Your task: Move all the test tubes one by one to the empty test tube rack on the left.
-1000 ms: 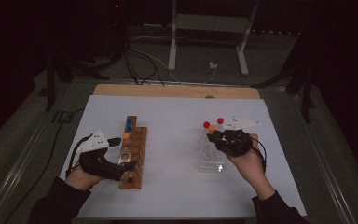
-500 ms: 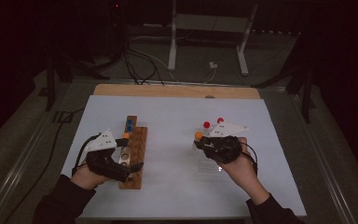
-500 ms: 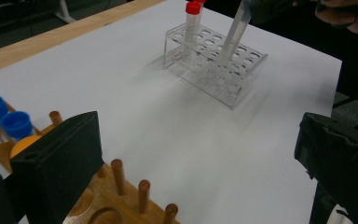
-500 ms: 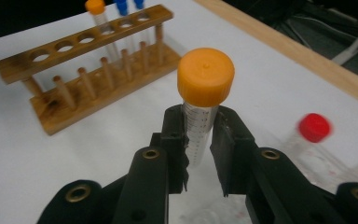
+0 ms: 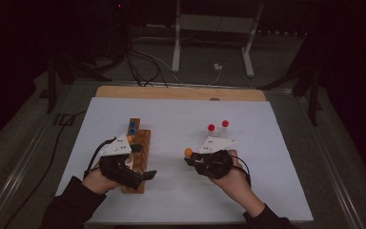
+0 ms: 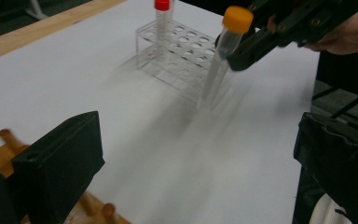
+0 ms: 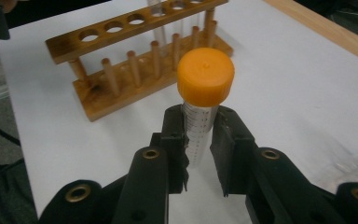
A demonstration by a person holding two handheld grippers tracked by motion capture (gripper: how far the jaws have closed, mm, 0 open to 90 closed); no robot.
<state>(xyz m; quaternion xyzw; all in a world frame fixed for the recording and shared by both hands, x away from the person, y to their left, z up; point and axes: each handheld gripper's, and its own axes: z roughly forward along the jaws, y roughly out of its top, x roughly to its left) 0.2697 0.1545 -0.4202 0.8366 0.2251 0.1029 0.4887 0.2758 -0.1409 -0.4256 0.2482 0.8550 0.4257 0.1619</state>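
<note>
Orange-capped tube: clear, printed graduation marks, unreadable; clamped just under cap by right tool, held above white surface. Left tool: jaws wide apart, hand at wooden rack holding blue-capped tubes. Farther: clear plastic rack, red-capped tubes upright.

Wide-apart black jaws of the left gripper at the bottom corners, above white table paper. Farther off, right gripper clamping a tilted clear plastic tube with orange cap (blurred), just beside a clear plastic tube rack bearing a red-capped clear tube. Wooden pegged rack at lower left.
</note>
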